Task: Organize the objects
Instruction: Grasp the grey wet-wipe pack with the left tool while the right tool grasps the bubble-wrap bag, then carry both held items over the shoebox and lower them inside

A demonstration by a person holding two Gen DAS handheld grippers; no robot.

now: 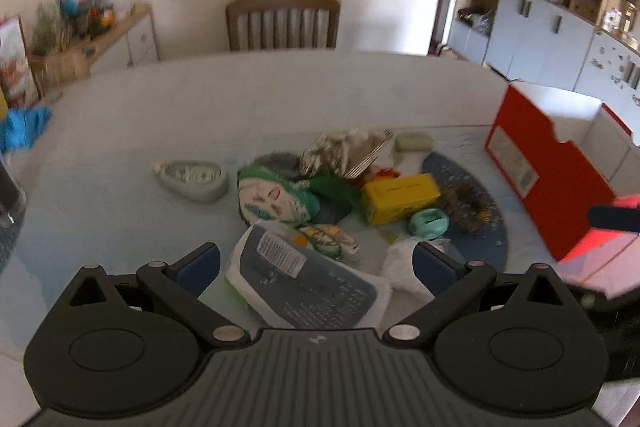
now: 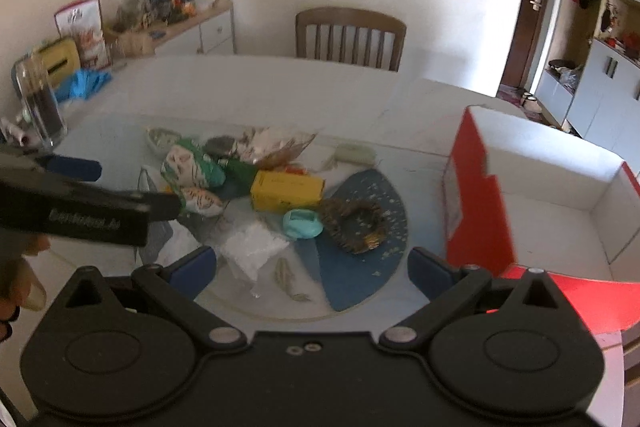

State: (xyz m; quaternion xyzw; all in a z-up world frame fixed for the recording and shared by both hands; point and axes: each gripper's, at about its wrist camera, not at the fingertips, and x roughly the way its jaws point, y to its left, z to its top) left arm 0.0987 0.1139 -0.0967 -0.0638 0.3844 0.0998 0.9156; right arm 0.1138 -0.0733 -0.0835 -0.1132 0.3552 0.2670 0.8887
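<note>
A heap of small objects lies on the round table (image 1: pixel 120 131): a yellow box (image 1: pixel 400 197) (image 2: pixel 286 190), a teal roll (image 1: pixel 429 223) (image 2: pixel 302 223), a green-and-white packet (image 1: pixel 276 197) (image 2: pixel 192 167), a dark tinsel ring (image 2: pixel 356 223) on a blue mat (image 2: pixel 360 267), and a grey-blue packet (image 1: pixel 308 287). My left gripper (image 1: pixel 316 263) hovers open just above the grey-blue packet, holding nothing. My right gripper (image 2: pixel 312 269) stands open over the white plastic bag (image 2: pixel 252 247) and blue mat, empty. The left gripper's body (image 2: pixel 80 207) shows at the left of the right wrist view.
A red box with a white inside (image 1: pixel 560 167) (image 2: pixel 540 195) stands open at the right of the table. A wooden chair (image 1: pixel 282 21) (image 2: pixel 350 37) is behind the table. A glass jar (image 2: pixel 38 103) and blue cloth (image 2: pixel 82 85) sit at the far left. Cupboards line the right wall.
</note>
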